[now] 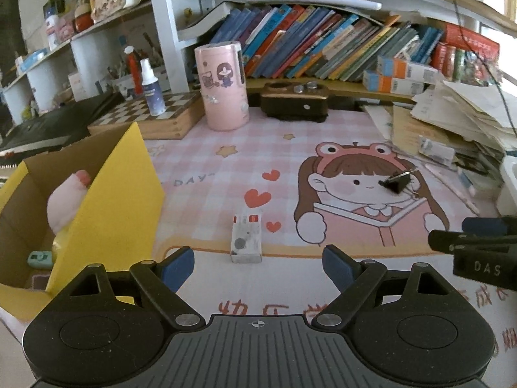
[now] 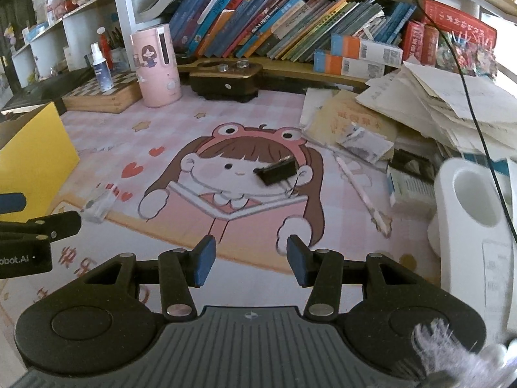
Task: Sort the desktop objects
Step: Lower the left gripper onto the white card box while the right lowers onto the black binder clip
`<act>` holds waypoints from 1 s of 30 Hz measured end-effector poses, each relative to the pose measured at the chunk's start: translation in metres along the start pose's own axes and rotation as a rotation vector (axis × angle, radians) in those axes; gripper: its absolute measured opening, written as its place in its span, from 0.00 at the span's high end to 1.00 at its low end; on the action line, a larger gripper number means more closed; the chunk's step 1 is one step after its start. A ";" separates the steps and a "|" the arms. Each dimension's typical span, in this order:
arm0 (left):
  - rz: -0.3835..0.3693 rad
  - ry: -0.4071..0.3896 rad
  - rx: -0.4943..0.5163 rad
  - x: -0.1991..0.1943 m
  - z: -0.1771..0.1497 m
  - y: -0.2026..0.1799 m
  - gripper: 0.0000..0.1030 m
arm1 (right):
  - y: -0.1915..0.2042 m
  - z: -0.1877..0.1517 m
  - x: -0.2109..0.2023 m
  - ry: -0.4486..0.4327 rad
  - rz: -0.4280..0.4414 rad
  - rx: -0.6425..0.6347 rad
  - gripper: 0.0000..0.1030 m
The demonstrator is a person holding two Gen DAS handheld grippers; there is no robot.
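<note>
Hovering above the pink cartoon desk mat (image 1: 206, 148), the left gripper (image 1: 258, 266) has its 2 blue pads spread wide with nothing between them. Just beyond it, a small white box (image 1: 246, 238) lies on the mat's near edge. To its left stands a yellow cardboard box (image 1: 122, 194) with a pink plush toy (image 1: 69, 200) inside. The right gripper (image 2: 248, 263) stands partly open and empty, near the mat's front edge. A black binder clip (image 2: 277, 169) lies farther off on the printed girl's face. At the right, a pink pen (image 2: 362, 192) lies beside a white holder (image 2: 468, 226) and a heap of papers (image 2: 452, 103).
</note>
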State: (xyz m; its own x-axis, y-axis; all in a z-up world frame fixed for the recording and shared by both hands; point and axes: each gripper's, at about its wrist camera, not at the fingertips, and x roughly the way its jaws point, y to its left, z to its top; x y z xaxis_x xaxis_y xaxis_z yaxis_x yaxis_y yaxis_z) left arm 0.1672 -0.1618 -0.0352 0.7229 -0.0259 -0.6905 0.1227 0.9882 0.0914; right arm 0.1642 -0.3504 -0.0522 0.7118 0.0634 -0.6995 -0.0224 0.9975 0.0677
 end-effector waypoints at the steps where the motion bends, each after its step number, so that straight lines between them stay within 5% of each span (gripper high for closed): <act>1: 0.004 0.005 -0.008 0.003 0.001 0.000 0.15 | -0.002 0.004 0.004 0.000 0.000 -0.005 0.54; 13: 0.045 0.075 -0.080 0.042 0.013 0.006 0.26 | -0.020 0.041 0.061 0.041 0.036 -0.091 0.36; 23: 0.064 0.123 -0.112 0.069 0.018 0.009 0.28 | -0.028 0.054 0.095 0.086 0.056 -0.109 0.36; 30: 0.061 0.158 -0.125 0.083 0.017 0.011 0.39 | -0.030 0.058 0.113 0.104 0.066 -0.120 0.36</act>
State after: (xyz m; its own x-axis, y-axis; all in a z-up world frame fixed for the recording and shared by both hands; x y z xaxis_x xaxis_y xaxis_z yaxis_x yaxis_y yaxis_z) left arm 0.2405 -0.1556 -0.0792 0.6098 0.0489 -0.7911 -0.0109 0.9985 0.0533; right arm 0.2858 -0.3754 -0.0917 0.6295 0.1255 -0.7668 -0.1548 0.9873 0.0345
